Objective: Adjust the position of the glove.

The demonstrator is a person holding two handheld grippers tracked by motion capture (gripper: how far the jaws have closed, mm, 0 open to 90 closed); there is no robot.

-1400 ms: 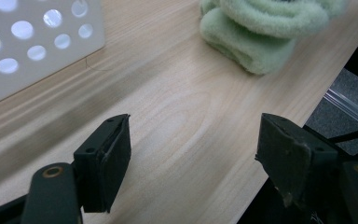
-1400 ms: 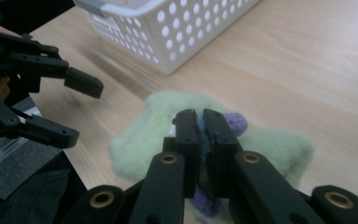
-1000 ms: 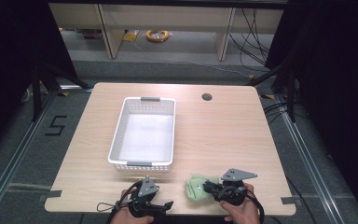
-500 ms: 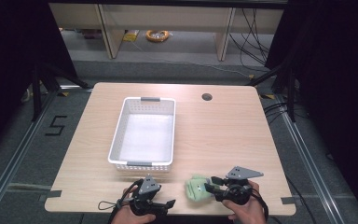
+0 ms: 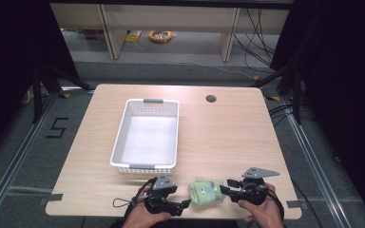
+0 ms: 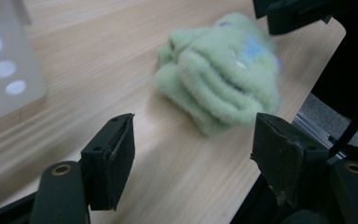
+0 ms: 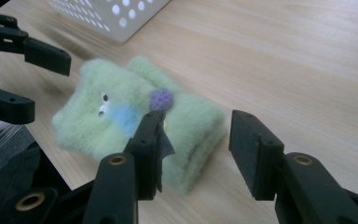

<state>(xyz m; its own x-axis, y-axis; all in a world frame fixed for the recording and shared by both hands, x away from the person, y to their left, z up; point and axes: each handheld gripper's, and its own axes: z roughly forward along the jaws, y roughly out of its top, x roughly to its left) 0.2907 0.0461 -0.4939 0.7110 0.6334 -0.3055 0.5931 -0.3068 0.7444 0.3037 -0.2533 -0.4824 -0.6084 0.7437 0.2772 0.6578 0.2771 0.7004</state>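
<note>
Lying folded on table (image 5: 228, 137), green sock (image 5: 205, 191), right gripper (image 5: 224, 190) opening beside it

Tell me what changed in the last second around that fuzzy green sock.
The right gripper has just opened its jaws and let go of the green fuzzy sock, which now lies loose on the table near the front edge. The left gripper, jaws open, drew back slightly and closed a little. The white basket stayed put.

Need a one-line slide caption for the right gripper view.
Right gripper, jaws open, at the edge of a folded green fuzzy sock on the table.
</note>
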